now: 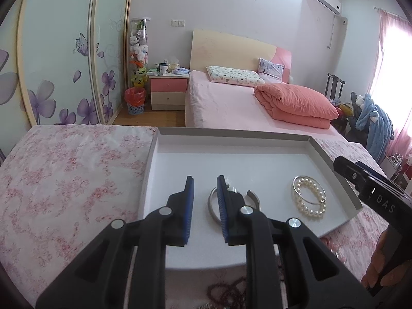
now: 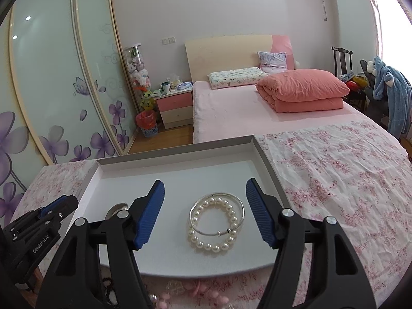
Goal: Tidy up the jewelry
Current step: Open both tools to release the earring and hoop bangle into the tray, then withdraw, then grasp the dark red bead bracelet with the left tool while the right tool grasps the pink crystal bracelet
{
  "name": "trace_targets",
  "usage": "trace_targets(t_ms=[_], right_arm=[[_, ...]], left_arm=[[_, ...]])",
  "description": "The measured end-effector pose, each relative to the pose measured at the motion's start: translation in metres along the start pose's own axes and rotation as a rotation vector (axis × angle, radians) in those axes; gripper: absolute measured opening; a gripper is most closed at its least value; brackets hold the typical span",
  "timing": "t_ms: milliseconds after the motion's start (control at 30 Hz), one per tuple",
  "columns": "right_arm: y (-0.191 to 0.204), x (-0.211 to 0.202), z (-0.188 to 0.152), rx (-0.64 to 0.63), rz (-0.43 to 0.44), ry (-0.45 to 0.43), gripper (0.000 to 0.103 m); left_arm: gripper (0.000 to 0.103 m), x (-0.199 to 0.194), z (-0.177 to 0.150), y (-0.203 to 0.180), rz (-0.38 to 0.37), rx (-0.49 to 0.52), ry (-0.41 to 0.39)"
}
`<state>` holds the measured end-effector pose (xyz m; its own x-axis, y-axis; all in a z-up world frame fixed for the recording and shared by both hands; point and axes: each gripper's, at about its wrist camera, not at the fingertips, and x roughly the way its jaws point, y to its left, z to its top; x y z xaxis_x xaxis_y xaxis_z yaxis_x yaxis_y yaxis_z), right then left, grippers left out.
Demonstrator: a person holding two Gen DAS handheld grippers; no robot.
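While the left gripper (image 1: 204, 182) holds its jaws narrow with nothing between them, an open silver cuff (image 1: 213, 204) lies just under and behind its right-hand pad. Jaws of the right gripper (image 2: 204, 189) stand wide, and a pearl bracelet (image 2: 215, 228) overlapped by a thin silver bangle (image 2: 219, 215) lies below the gap between them, untouched. All rest in a white tray (image 2: 180, 159) on a pink floral tabletop (image 2: 334, 170); beyond, a pink bed (image 2: 231, 116).
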<state>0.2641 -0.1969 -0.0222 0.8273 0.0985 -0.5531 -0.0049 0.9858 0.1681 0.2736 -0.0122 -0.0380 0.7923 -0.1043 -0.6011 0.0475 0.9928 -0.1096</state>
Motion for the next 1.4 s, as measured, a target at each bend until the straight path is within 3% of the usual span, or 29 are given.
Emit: trace_targets(t_ms=[233, 467, 667, 967, 1033, 1133, 1300, 1400], right_arm=[[-0.015, -0.017, -0.017, -0.016, -0.008, 0.060, 0.053], [-0.028, -0.022, -0.055, -0.075, 0.056, 0.250, 0.034], [-0.021, -0.017, -0.073, -0.143, 0.036, 0.324, 0.033], [-0.013, -0.004, -0.077, -0.196, -0.004, 0.323, 0.028], [-0.011, -0.003, -0.076, -0.206, -0.003, 0.315, 0.021], [-0.013, -0.007, -0.079, -0.225, -0.042, 0.301, 0.020], [-0.047, -0.015, -0.079, -0.121, -0.137, 0.285, 0.020], [-0.054, -0.016, -0.081, -0.101, -0.144, 0.285, 0.020]], left_arm=[[0.029, -0.027, -0.022, 0.008, 0.003, 0.021, 0.013], [0.045, -0.061, -0.058, 0.024, 0.003, 0.062, 0.058], [0.053, -0.078, -0.071, 0.032, 0.001, 0.074, 0.077], [0.057, -0.081, -0.075, 0.025, -0.012, 0.099, 0.092], [0.058, -0.079, -0.076, 0.022, -0.016, 0.104, 0.102], [0.061, -0.074, -0.078, 0.018, -0.026, 0.116, 0.116], [0.067, -0.066, -0.083, 0.009, -0.058, 0.140, 0.147], [0.067, -0.059, -0.085, -0.001, -0.072, 0.164, 0.171]])
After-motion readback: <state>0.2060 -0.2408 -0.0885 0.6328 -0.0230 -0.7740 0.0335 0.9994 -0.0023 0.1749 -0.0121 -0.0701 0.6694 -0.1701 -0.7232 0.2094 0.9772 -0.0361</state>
